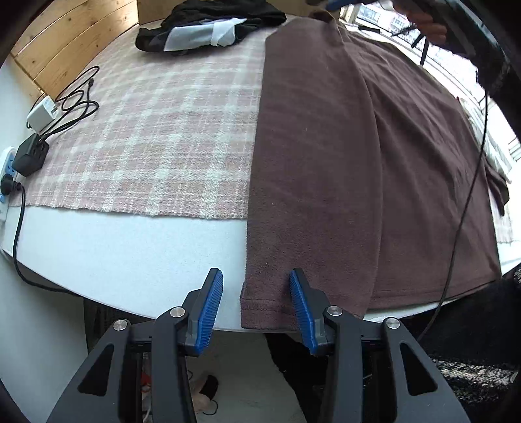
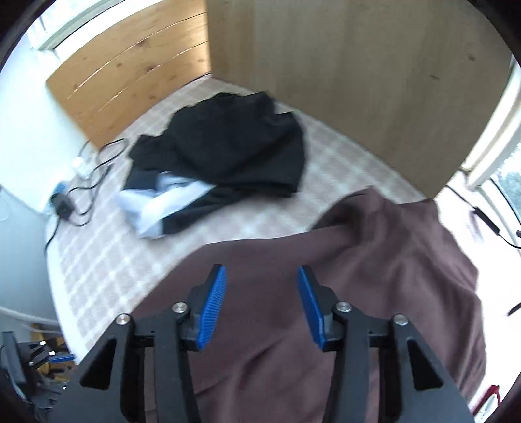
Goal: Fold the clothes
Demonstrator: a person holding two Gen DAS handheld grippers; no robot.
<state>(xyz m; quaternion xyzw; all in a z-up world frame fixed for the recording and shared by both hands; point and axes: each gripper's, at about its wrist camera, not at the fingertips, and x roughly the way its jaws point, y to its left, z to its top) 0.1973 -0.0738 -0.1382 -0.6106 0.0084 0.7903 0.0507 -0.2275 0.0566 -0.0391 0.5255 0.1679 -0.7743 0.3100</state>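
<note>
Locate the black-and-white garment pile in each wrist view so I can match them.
Left wrist: black-and-white garment pile at top centre-left, far across the table.
Right wrist: same pile left of centre, beyond the brown garment.
Shared landmark: plaid cover.

one brown garment (image 1: 342, 169), one black-and-white garment (image 1: 208, 29), one plaid blanket (image 1: 156, 140), one white charger (image 1: 40, 112), one black adapter (image 1: 31, 154).

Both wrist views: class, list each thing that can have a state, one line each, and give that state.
Left claw: open, at the brown garment's hem corner.
Right claw: open, above the brown cloth.
Brown garment: spread flat, one side folded over.
Black garment: crumpled, unfolded.
Black plug: plugged into the power strip.
</note>
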